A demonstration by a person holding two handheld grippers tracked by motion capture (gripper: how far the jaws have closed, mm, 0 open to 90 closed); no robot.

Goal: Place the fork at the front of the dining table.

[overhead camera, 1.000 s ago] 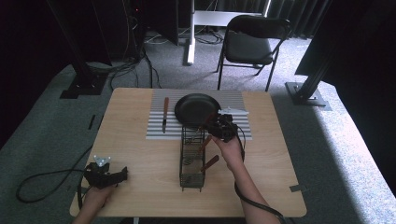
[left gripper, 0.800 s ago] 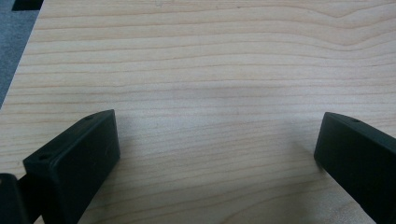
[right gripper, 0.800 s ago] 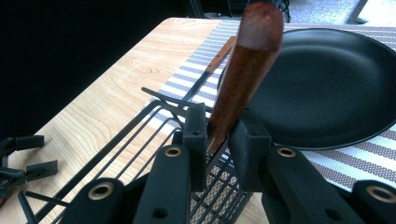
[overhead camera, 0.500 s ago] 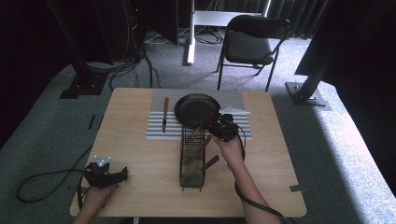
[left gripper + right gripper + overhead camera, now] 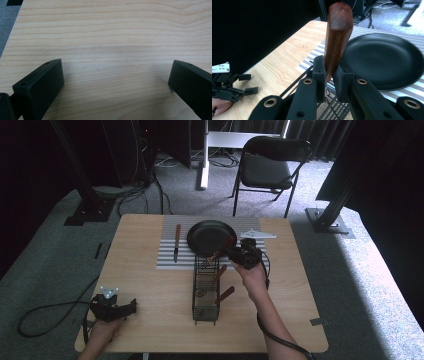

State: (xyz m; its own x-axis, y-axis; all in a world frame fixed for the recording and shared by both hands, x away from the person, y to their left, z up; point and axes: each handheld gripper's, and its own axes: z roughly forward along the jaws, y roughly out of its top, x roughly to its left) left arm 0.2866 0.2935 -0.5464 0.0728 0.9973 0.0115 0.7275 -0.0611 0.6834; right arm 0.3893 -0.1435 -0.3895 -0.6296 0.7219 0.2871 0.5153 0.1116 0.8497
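– What's the right hand-held gripper point(image 5: 329, 75) doing?
– Clamped on a wooden-handled utensil point(image 5: 337, 35) above the wire basket point(image 5: 205, 292), beside the black pan point(image 5: 211, 237).
– The left hand-held gripper point(image 5: 131, 306)?
– Jaws wide, on the bare tabletop point(image 5: 112, 37).

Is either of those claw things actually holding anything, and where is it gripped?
The right gripper clamps a wooden-handled utensil by its handle, above the wire rack. The left gripper holds nothing; its fingers stand open over the table.

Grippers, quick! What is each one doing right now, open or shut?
Left gripper: open, jaws wide apart over bare table, holding nothing.
Right gripper: shut on a wooden handle above the wire basket.
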